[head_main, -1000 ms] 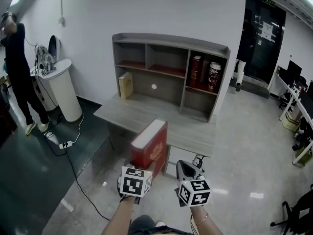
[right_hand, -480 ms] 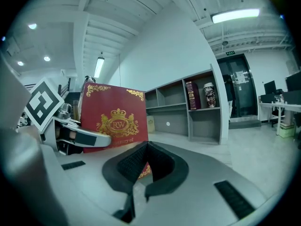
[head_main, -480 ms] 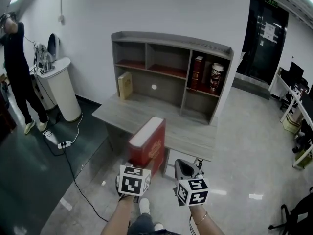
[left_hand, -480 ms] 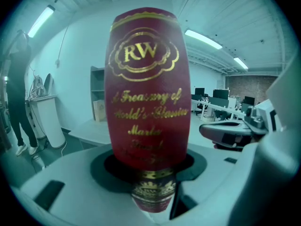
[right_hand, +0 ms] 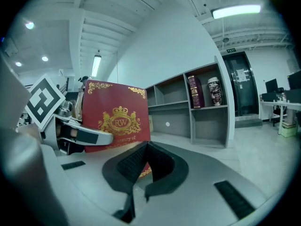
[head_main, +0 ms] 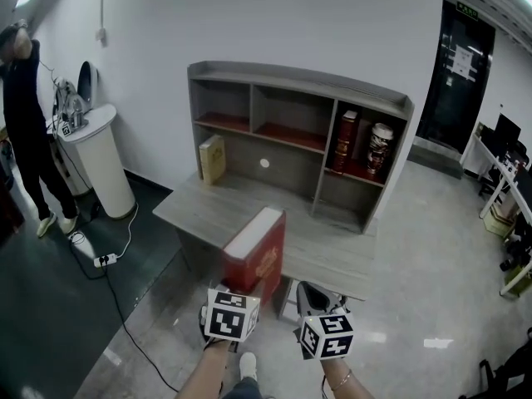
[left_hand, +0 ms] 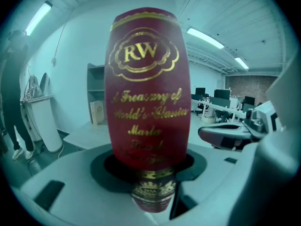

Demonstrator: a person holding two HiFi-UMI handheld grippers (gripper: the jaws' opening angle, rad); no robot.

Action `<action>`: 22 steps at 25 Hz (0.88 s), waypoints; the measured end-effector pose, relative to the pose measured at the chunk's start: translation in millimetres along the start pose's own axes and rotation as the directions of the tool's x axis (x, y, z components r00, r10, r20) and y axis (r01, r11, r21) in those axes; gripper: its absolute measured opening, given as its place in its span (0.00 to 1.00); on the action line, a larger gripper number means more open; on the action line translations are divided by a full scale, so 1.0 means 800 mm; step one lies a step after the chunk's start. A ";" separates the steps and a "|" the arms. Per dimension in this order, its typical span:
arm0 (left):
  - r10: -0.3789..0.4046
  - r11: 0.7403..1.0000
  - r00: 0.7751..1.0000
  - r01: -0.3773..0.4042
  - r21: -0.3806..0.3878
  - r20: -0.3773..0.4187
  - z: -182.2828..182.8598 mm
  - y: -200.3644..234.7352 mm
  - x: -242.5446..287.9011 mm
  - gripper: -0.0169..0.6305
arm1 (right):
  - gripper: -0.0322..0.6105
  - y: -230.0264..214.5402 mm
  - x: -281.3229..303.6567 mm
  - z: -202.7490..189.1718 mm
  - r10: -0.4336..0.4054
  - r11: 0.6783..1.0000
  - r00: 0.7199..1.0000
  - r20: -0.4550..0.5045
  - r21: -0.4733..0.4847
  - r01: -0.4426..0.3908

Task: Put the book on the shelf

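My left hand-held gripper (left_hand: 153, 175) clamps the book (head_main: 256, 254) by its lower end; top-heavy, it may pivot and clip the shelf (head_main: 293, 106). My right hand-held gripper (right_hand: 140, 171) is closed, empty.

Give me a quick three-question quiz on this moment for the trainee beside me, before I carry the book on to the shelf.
1. True or false: the right gripper holds the red book.
2. Which compartment of the shelf already holds a dark red book and a patterned can? A upper left; B upper middle; C upper right.
3. Fill in: the tan book stands on the ____, below the shelf's left compartment.

Key:
1. False: the left gripper is shut on it; the right jaws are together on nothing.
2. C.
3. Desk.
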State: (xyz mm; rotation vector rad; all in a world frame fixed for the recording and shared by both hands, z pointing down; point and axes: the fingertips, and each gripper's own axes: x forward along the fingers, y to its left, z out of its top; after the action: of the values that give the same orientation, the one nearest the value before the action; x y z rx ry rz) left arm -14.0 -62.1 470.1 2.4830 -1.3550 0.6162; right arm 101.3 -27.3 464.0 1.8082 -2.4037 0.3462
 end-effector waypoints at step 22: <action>-0.082 0.996 0.997 0.082 0.041 0.001 0.107 0.118 0.174 0.38 | 0.06 -0.062 0.204 0.047 -0.087 0.996 0.996 -0.030 0.030 0.088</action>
State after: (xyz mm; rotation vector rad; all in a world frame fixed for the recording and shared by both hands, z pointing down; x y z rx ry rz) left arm -6.2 -250.3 462.0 2.5577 -1.2468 0.6283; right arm 104.1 -202.1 470.5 1.9014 -2.3038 0.3993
